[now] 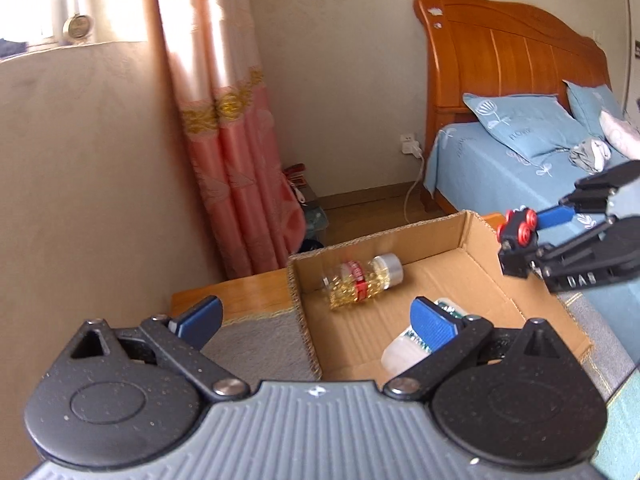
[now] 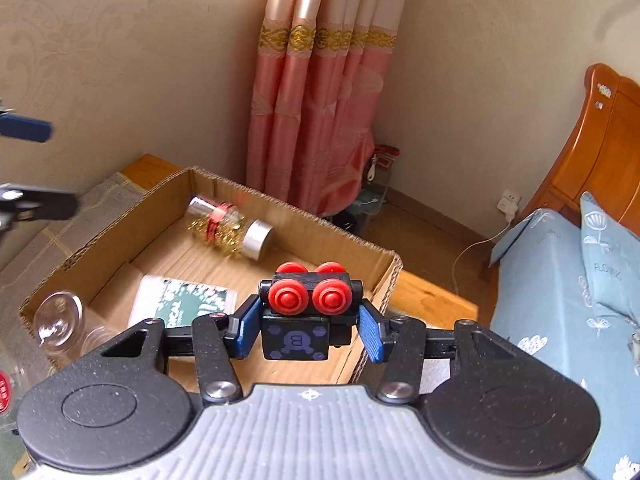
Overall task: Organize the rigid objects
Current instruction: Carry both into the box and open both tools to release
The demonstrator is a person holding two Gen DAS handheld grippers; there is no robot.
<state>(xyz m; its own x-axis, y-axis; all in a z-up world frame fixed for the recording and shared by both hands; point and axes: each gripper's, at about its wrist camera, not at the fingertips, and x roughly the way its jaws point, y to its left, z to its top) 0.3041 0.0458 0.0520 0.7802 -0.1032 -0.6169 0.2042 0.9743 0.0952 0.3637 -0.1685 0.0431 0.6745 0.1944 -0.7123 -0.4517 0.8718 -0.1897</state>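
Observation:
An open cardboard box [image 1: 472, 236] [image 2: 304, 212] sits on a low wooden table. Inside lie a clear bottle of golden capsules with a silver cap [image 1: 362, 280] [image 2: 228, 228] and a white bottle with a green label [image 1: 408, 344] [image 2: 188, 300]. My right gripper [image 2: 308, 330] is shut on a black toy block with red wheels [image 2: 306, 312] [image 1: 516, 244] and holds it above the box's near right edge. My left gripper [image 1: 316, 318] is open and empty, above the box's left wall. In the left wrist view the right gripper [image 1: 520, 240] hangs over the box's right side.
A grey mat [image 1: 260, 340] covers part of the table. An empty clear jar [image 2: 60, 328] stands outside the box's near left corner. A bed with blue bedding [image 1: 520, 172] is to the right, a pink curtain [image 2: 320, 100] and wall behind.

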